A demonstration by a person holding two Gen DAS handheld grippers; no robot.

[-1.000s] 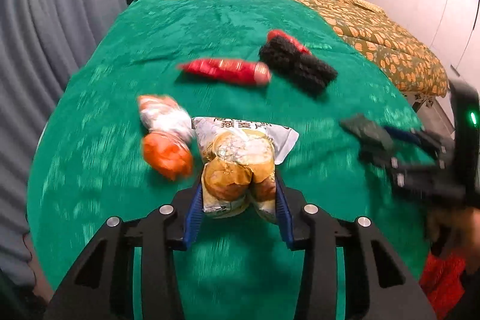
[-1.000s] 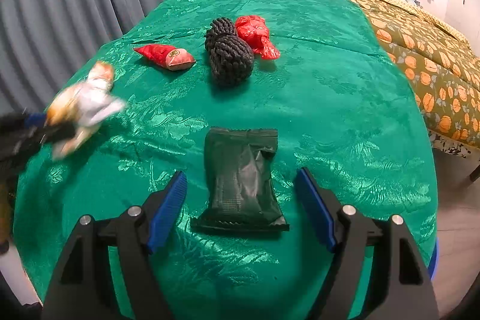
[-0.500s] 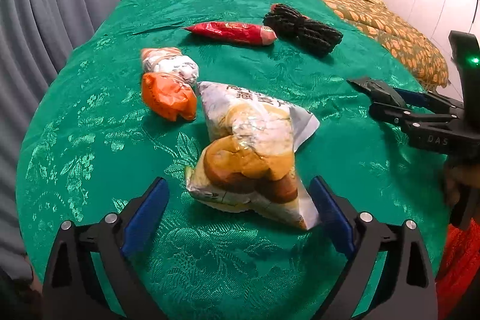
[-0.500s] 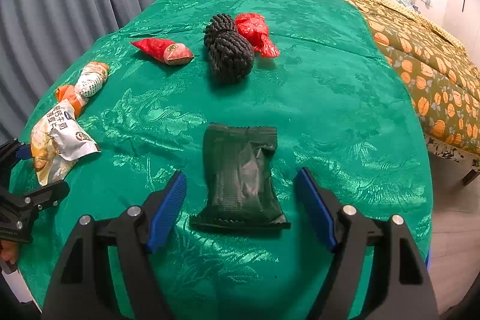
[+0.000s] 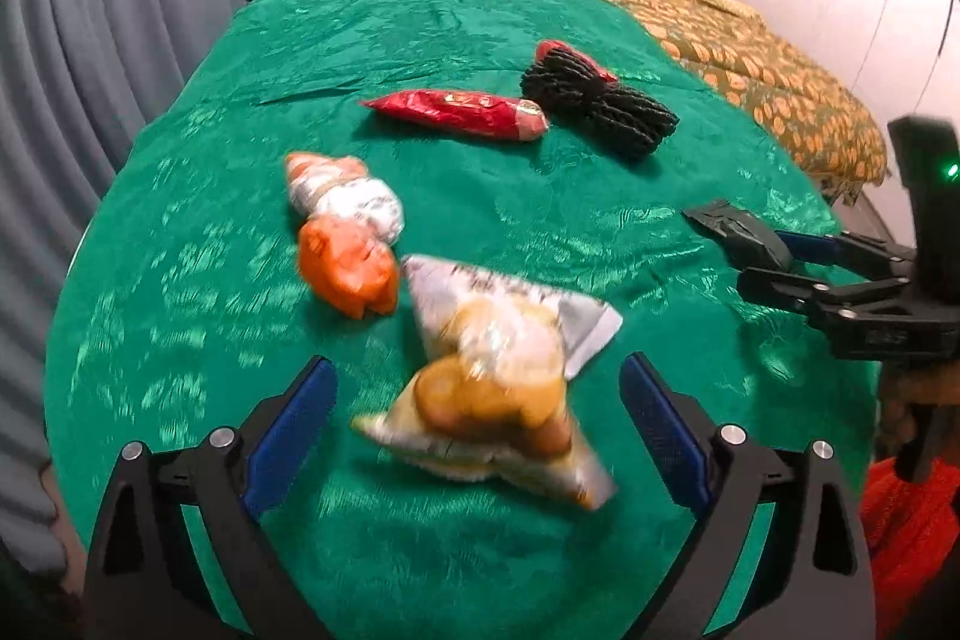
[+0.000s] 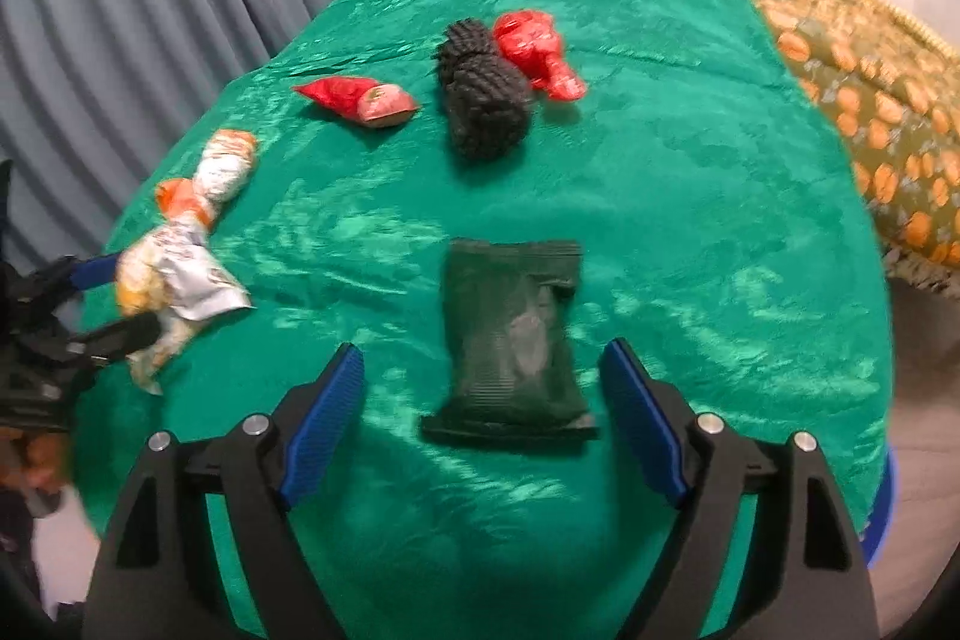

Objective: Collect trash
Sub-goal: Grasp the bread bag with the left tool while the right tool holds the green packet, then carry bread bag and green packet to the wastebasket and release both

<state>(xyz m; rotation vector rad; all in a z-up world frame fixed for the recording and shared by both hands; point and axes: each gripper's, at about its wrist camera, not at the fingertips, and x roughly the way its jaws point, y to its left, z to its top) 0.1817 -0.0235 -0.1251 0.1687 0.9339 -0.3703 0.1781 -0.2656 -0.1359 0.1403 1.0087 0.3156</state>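
Dark green packet (image 6: 513, 334) between opening right gripper (image 6: 480, 418) jaws, untouched: light, crinkly, slippery; pinch mid-body. Left gripper (image 5: 477, 430) wide around snack bag (image 5: 498, 382).

Shiny satin green bedspread (image 6: 690, 196), woven pattern catching the light. Dark green packet (image 6: 510, 334): matt foil, crinkled. Red wrapper (image 5: 462, 113) glossy plastic. Snack bag (image 5: 498, 382) shiny film. Black bundle (image 6: 480, 100) rough, knitted. Matt black plastic grippers, ribbed blue pads (image 6: 324, 430).
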